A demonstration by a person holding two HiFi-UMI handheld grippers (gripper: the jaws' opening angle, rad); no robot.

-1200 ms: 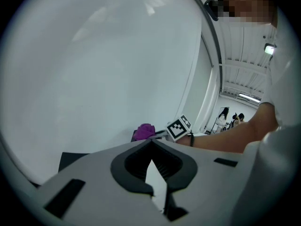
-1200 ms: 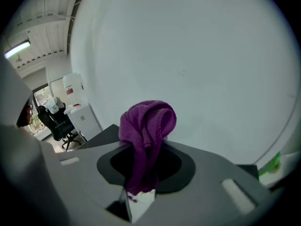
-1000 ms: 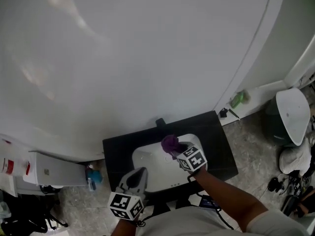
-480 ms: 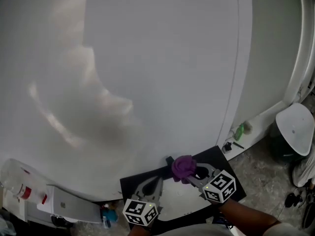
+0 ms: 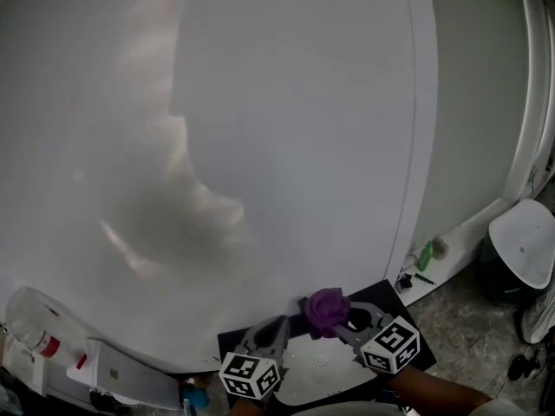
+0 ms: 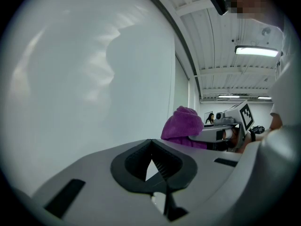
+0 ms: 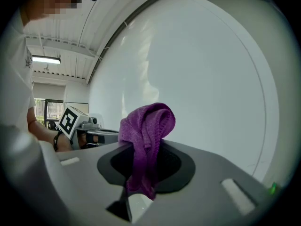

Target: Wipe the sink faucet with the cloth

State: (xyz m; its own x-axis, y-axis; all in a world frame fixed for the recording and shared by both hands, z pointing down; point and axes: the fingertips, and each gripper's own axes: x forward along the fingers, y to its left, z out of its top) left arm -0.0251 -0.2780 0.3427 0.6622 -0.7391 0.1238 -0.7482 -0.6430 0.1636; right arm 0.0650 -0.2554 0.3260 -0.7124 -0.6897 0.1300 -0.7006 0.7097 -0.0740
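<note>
Cloth (image 7: pixel 146 126), purple and looped like terry, is bunched and pinched mid-fold between the jaws of the right gripper (image 5: pixel 342 323), its top flopping over above them and a tail hanging below. It looks light, soft and limp, so a firm pinch on the thick bunch should keep it from slipping during rubbing. It hovers above the rear of the white sink (image 5: pixel 325 373), close to a dark fitting (image 5: pixel 302 305), probably the faucet. The left gripper (image 6: pixel 151 149) is closed on nothing.
</note>
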